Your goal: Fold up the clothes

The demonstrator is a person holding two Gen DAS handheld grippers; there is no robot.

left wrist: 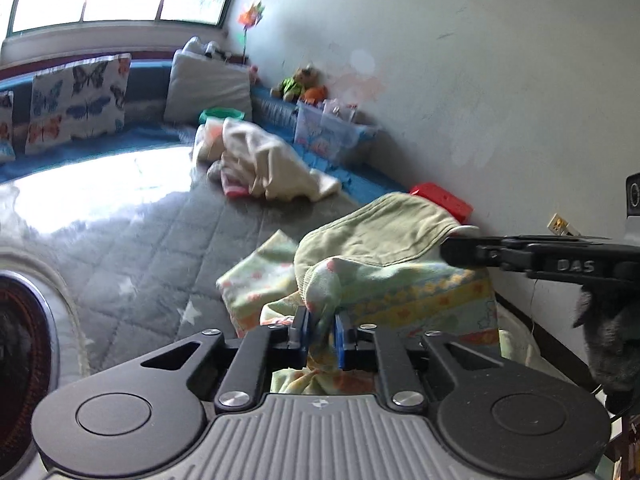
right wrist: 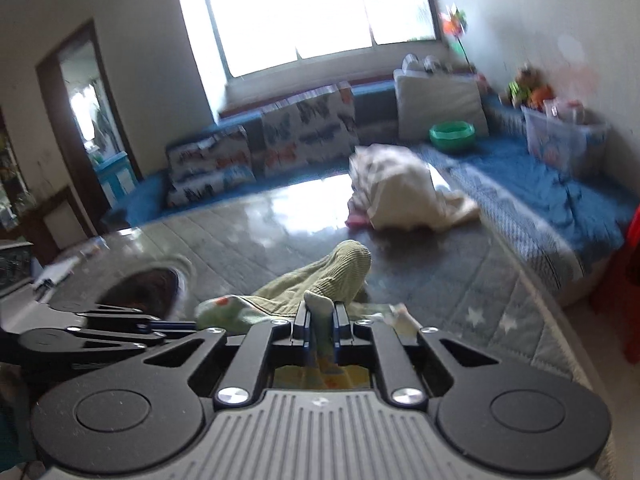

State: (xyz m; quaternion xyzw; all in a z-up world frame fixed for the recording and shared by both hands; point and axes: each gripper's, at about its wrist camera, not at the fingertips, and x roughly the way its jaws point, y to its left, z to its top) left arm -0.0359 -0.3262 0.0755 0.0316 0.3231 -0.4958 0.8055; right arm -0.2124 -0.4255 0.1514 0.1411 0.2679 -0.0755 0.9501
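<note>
A pale green garment with a printed yellow and orange lining lies bunched on the grey quilted mat. My left gripper is shut on a fold of its printed cloth. The right gripper reaches in from the right edge of the left wrist view and pinches the same garment. In the right wrist view, my right gripper is shut on a thin fold of the green garment, and the left gripper shows side-on at the lower left.
A heap of cream and pink clothes lies further back on the mat. Butterfly cushions, a grey pillow, a green bowl and a clear bin line the blue bench. A red box stands by the wall.
</note>
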